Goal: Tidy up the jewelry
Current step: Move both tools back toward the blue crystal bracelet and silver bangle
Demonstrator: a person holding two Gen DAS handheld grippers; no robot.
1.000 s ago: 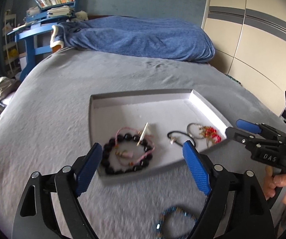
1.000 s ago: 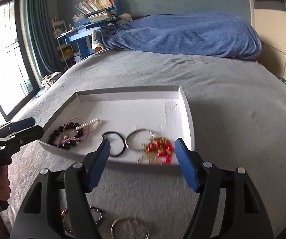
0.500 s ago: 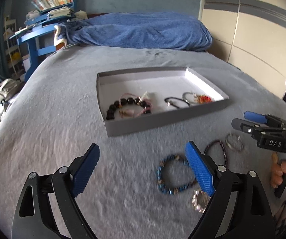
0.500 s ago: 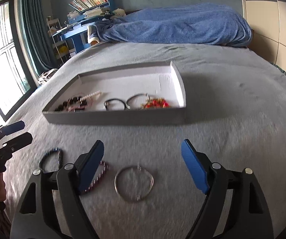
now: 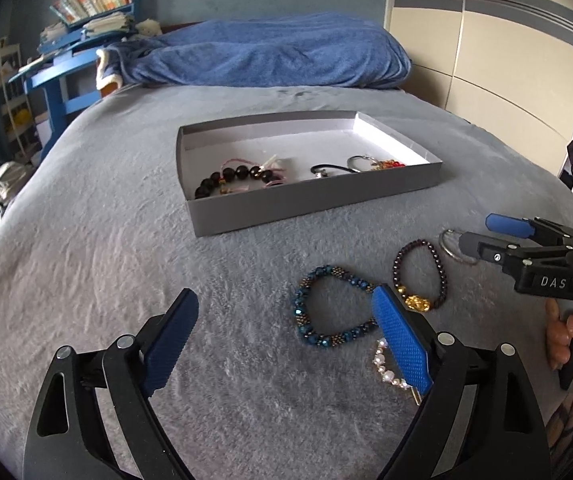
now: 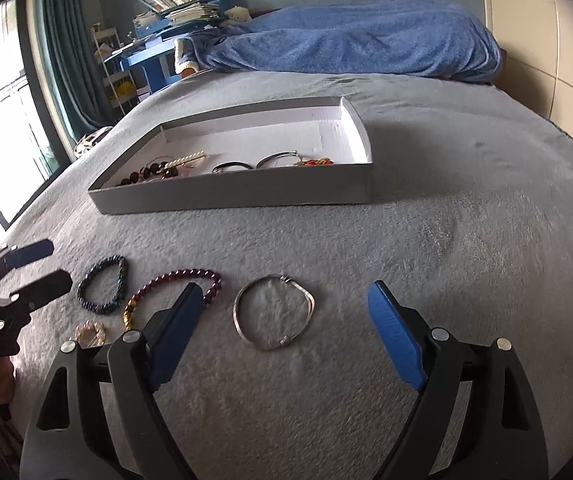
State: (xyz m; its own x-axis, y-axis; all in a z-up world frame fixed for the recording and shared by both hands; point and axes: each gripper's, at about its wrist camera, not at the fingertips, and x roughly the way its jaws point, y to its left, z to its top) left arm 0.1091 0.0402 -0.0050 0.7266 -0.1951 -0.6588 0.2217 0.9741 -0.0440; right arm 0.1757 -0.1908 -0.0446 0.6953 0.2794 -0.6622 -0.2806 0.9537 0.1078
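Fuzzy grey blanket (image 6: 446, 240), shallow cardboard tray (image 6: 246, 192), thin silver bangle (image 6: 274, 312) — both grippers (image 5: 286, 320) (image 6: 282, 316) wide, empty.

The white letters "DAS" are showing on the black body of the right tool (image 5: 490, 236); no other writing is reading clearly anywhere.

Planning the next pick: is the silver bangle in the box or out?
Out. The silver bangle lies on the blanket, in front of the gray box.

Grey bedspread (image 6: 446, 240), blue blanket (image 5: 270, 56) at far end — blue desk (image 5: 58, 84) w/ books, bright window (image 6: 2, 128), teal curtain (image 6: 66, 48).
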